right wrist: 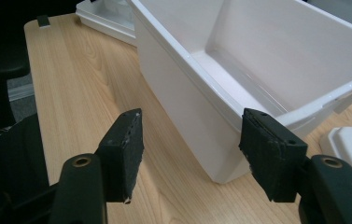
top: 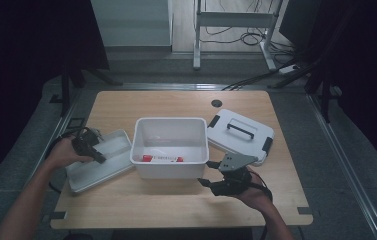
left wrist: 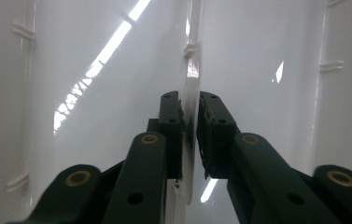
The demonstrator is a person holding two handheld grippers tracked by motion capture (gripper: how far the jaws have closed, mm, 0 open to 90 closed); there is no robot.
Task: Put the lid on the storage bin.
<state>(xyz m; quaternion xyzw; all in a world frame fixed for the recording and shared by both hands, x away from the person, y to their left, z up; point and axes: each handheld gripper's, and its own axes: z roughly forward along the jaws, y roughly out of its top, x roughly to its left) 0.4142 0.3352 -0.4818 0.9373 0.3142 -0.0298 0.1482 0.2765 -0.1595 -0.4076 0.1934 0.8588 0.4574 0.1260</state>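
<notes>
Clamping the thin white wall of a shallow white plastic tray (top: 107,159), the left hand-held gripper (top: 95,152) has its black jaws pressed on either side of that rim (left wrist: 191,93). The tray lies near the left edge of the pale wooden table (top: 146,205), just beside a deep white plastic bin (top: 170,167) at the middle. The right hand-held gripper (top: 207,183) hovers by the bin's front right corner (right wrist: 220,172) with its jaws apart and nothing between them. A flat white lid with a black handle (top: 240,131) rests toward the right edge.
</notes>
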